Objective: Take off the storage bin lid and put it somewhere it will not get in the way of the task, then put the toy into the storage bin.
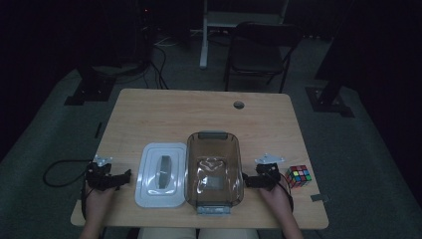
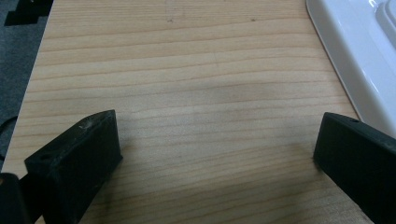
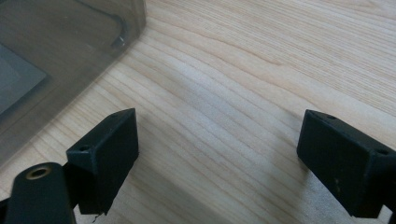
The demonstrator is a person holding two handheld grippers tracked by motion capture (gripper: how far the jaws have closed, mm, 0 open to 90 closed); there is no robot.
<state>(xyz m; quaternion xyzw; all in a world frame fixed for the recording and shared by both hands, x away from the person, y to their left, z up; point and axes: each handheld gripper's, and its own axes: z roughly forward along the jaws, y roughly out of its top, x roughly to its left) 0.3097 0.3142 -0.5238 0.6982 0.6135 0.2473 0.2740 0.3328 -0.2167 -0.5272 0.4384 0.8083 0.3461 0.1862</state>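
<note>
A light wooden table [image 1: 164,114] carries a clear brown container [image 1: 214,172] near its front edge, a white lid [image 1: 160,174] just left of it, and a colour cube [image 1: 297,176] to the container's right.

left gripper [image 1: 127,174]: held low, jaws spread wide, nothing between them, pointed rightward | right gripper [image 1: 244,180]: held low, jaws spread wide and empty, pointed leftward | left hand [image 1: 99,191] and right hand [image 1: 271,189]: each gripped its tool from behind, forearms entered from the near edge, apparently resting, dim light
</note>
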